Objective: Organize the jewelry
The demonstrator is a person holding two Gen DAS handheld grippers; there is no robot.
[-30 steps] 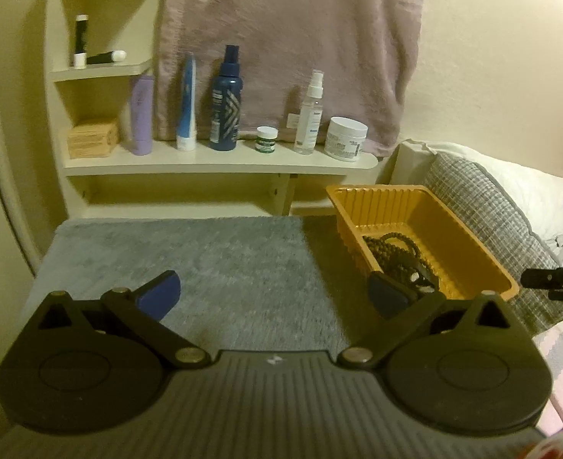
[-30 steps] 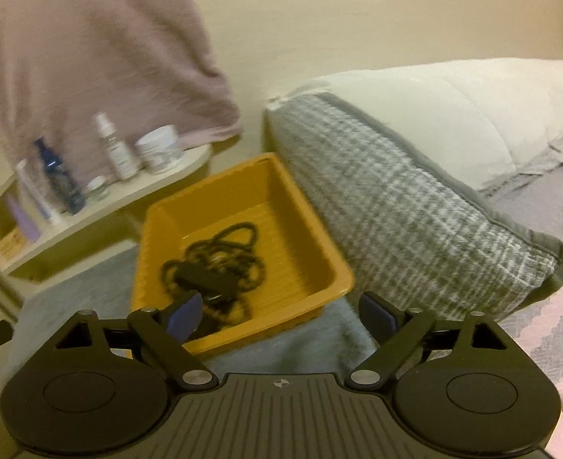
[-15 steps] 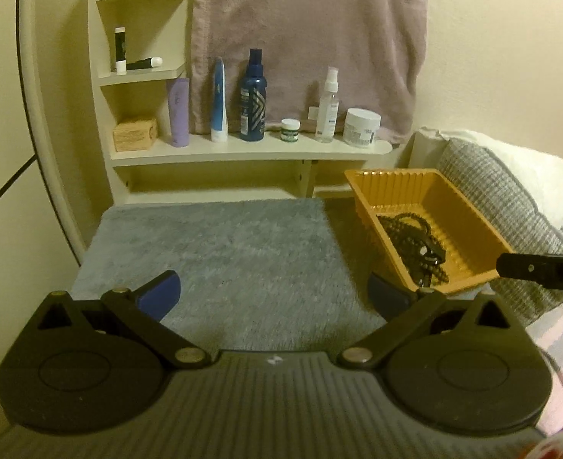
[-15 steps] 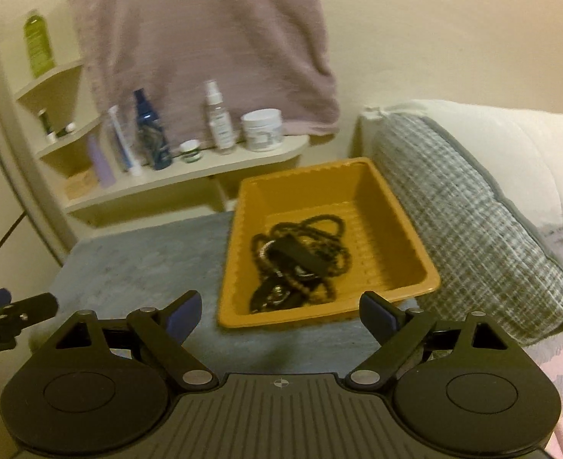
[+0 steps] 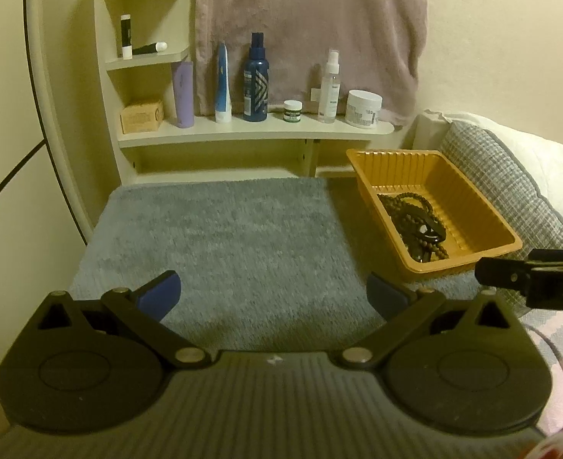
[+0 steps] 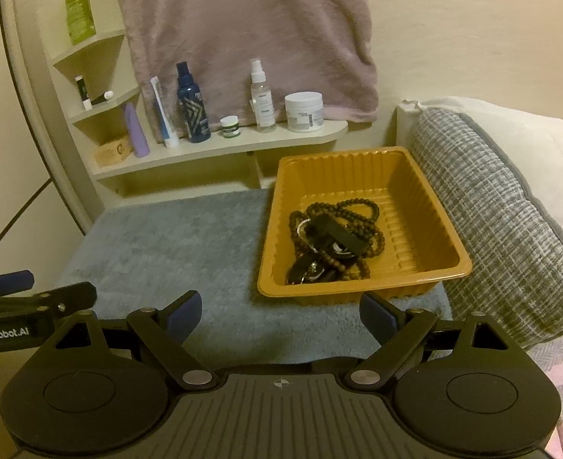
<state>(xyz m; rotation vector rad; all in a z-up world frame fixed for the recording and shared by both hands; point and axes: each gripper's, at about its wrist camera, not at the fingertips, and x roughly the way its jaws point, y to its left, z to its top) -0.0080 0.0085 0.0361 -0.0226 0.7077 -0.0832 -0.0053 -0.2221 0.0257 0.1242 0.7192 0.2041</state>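
A tangle of dark beaded jewelry lies in the near left part of an orange tray, with a black strap-like piece lying across the beads and some small shiny metal parts among them. In the left wrist view the same jewelry sits toward the tray's near end. The orange tray rests on the right edge of a grey fuzzy mat, just beside a grey checked cushion that leans against a white pillow.

The right claw hangs over the mat just in front of the tray, its blue-padded fingers spread wide with nothing between them. The left claw hovers over the middle of the grey fuzzy mat, well to the left of the tray, also spread wide and empty. Each claw shows at the edge of the other's view.

Behind the mat stands a cream shelf carrying a lilac tube, a white and blue tube, a dark blue bottle, a small green-labelled jar, a clear spray bottle and a white jar. A green bottle stands on the top corner shelf. A mauve towel hangs on the wall behind the bottles.
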